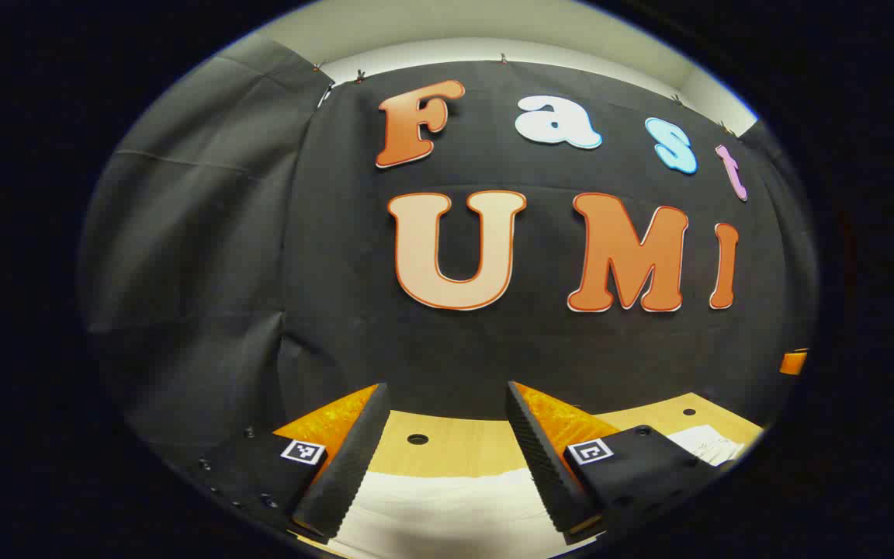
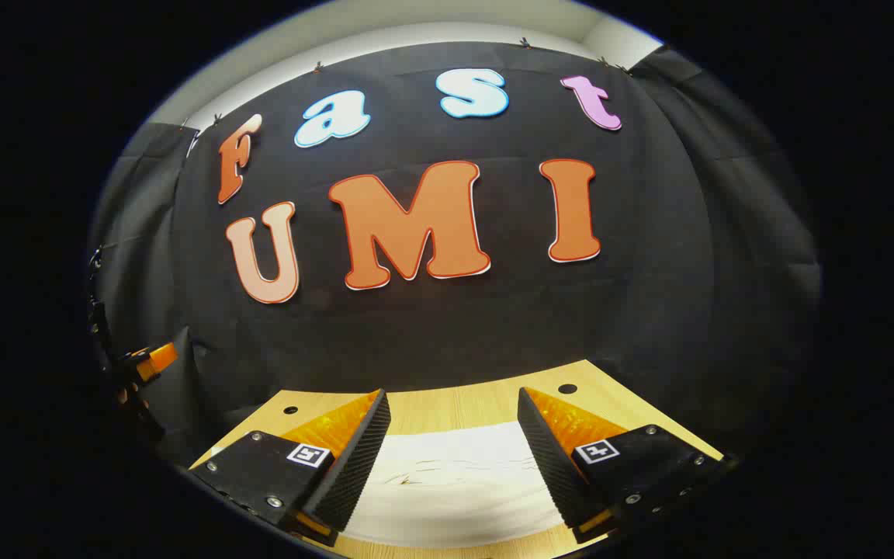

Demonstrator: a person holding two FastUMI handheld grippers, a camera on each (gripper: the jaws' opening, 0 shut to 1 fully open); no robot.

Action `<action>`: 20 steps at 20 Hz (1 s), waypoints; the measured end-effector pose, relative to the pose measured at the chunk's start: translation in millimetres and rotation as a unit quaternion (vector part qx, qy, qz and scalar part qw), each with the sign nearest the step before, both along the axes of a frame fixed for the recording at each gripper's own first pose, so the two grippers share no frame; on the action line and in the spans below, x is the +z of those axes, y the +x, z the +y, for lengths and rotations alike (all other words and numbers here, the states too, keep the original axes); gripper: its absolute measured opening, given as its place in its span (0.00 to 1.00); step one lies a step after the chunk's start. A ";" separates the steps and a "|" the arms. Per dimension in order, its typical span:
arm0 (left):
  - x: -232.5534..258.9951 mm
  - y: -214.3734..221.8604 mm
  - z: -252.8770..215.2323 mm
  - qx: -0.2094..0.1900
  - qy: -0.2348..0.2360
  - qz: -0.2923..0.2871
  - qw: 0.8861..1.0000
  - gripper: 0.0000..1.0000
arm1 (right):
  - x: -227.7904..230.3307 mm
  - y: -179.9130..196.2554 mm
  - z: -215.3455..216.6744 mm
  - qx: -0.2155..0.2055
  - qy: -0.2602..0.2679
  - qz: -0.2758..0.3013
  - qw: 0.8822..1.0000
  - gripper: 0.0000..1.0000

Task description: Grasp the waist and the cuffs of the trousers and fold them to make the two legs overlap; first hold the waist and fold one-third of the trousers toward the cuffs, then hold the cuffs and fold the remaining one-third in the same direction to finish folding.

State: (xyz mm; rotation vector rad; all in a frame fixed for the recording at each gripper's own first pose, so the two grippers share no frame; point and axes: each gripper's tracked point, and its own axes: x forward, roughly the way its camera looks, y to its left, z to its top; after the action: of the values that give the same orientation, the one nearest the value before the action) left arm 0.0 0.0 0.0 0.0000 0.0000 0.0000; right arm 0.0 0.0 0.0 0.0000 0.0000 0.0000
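Note:
White trousers (image 1: pixel 447 508) lie flat on the wooden table (image 1: pixel 455 446), seen low between my left gripper's fingers. My left gripper (image 1: pixel 445 392) is open and above the cloth, holding nothing. In the right gripper view the same white trousers (image 2: pixel 455 481) spread across the table (image 2: pixel 455 404), with faint creases near the middle. My right gripper (image 2: pixel 451 397) is open too, fingers wide apart over the fabric and empty. Which end of the trousers is waist or cuff I cannot tell.
The black cloth wall stands close behind the table's far edge. Small round holes (image 1: pixel 417 439) mark the tabletop. Some white paper (image 1: pixel 707 444) lies at the right of the left gripper view. The other gripper (image 2: pixel 144 361) shows far left in the right gripper view.

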 end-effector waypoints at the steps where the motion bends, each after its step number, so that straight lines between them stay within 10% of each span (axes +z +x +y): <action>1: -1.3 0.6 -5.8 -0.002 -0.001 0.005 1.000 0.98 | -1.6 3.4 -4.5 -0.003 0.006 0.006 1.000 0.99; 20: -18.0 -8.6 -21.3 0.020 -0.011 0.053 0.998 0.98 | -24.8 29.2 -8.0 0.032 0.036 0.075 0.996 0.98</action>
State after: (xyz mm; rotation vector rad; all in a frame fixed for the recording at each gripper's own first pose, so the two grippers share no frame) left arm -8.6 -21.3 -18.0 -0.0216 0.1056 0.0403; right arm 29.2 -8.0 -24.8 0.0727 0.1507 0.0646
